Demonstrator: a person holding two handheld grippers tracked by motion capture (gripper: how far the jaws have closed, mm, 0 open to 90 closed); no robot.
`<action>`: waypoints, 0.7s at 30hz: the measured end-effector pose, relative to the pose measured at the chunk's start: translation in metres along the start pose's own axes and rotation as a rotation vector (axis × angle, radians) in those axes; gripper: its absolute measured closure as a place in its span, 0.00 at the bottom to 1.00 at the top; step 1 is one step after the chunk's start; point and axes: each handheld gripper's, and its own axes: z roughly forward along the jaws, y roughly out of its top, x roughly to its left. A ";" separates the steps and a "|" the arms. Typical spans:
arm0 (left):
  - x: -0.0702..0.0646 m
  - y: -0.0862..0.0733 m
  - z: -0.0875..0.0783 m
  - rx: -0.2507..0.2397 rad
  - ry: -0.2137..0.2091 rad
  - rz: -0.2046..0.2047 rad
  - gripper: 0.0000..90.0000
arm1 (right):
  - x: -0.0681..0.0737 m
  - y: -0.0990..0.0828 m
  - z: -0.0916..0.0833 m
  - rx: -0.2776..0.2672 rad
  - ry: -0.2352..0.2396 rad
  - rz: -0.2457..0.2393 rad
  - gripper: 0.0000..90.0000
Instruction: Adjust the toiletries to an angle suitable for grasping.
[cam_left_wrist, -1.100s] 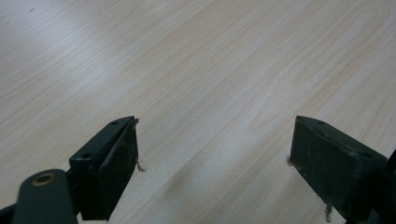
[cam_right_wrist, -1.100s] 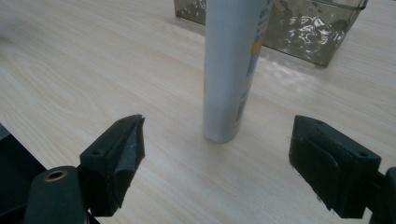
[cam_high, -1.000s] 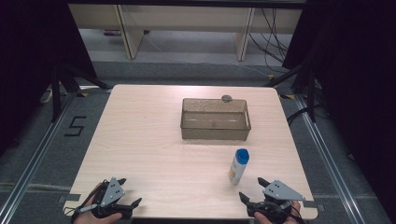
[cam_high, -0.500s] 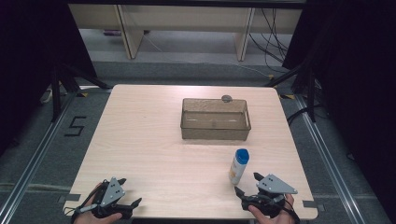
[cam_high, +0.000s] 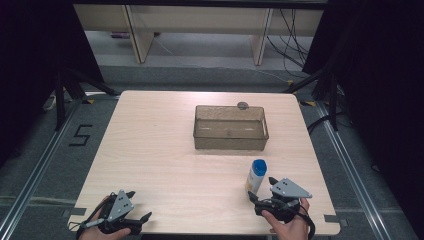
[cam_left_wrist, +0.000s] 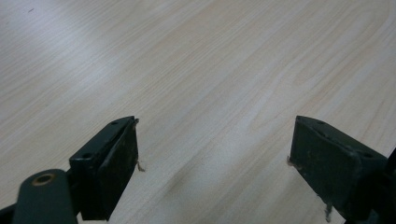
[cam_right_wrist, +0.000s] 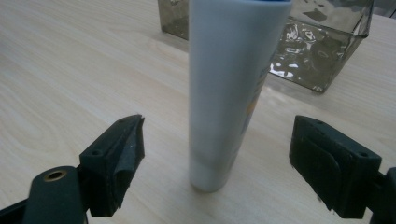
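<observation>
A white tube-shaped bottle with a blue cap (cam_high: 257, 175) stands upright on the wooden table (cam_high: 160, 145), at the front right. My right gripper (cam_high: 261, 189) is open just in front of it. In the right gripper view the bottle (cam_right_wrist: 229, 93) rises between and slightly beyond the spread jaws of that gripper (cam_right_wrist: 218, 128), and neither jaw touches it. A clear smoky plastic bin (cam_high: 230, 129) sits behind the bottle, past the table's middle. My left gripper (cam_high: 139, 205) rests open at the front left corner, and the left gripper view has it (cam_left_wrist: 215, 130) over bare wood.
A small dark round object (cam_high: 243, 105) lies at the bin's far rim. The bin's near corner (cam_right_wrist: 322, 46) is close behind the bottle. Dark shelving legs and cables stand beyond the table's far edge. Bare tabletop spreads across the left half.
My right gripper has moved left and forward, up to the bottle, so the bottle now stands between its open jaws. The left gripper has stayed put.
</observation>
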 end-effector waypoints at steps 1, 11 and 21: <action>0.000 0.000 0.000 0.001 -0.001 0.000 0.17 | -0.001 0.001 0.001 0.001 -0.005 -0.003 0.21; 0.002 0.001 0.000 0.017 -0.006 0.028 0.17 | -0.006 0.005 0.011 -0.002 0.002 -0.008 0.24; 0.000 0.000 0.001 0.006 -0.012 0.006 0.17 | -0.008 0.008 0.020 -0.002 0.007 0.018 0.25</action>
